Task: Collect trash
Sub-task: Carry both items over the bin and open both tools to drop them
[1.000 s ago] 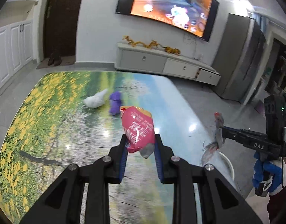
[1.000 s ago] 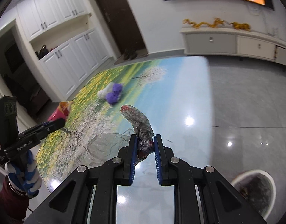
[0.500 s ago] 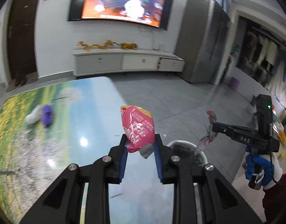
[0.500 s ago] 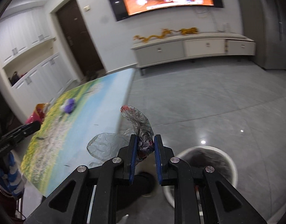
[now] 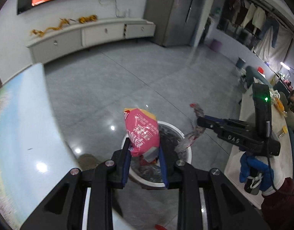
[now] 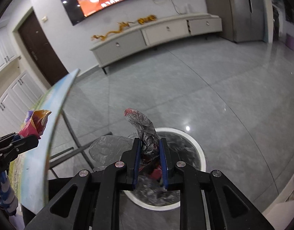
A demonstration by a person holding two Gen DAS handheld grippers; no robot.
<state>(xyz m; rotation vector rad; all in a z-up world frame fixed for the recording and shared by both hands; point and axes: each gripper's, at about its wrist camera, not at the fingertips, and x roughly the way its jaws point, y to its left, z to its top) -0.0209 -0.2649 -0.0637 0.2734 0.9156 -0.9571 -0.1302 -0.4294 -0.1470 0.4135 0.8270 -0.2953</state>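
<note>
Trash in both grips over bin [image 5: 187,149]: pink snack bag [image 5: 142,132] clamped in left gripper [image 5: 145,164], crumpled clear film [image 6: 145,132] pinched in right gripper [image 6: 150,164]; light, limp, slippery, best pinched at bunched ends.

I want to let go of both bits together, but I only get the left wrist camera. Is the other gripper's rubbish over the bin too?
Observer: In the right wrist view the bin shows straight past the right gripper, which is shut on the plastic wrap.
Operator: Is any of it sticking out?
Observer: Yes, a clear flap hangs out to the left of the fingers; in that picture it shows beside the bin's rim, not over it.
Operator: What about my one?
Observer: From there the snack bag gapes open at the top, gold inside.
</note>
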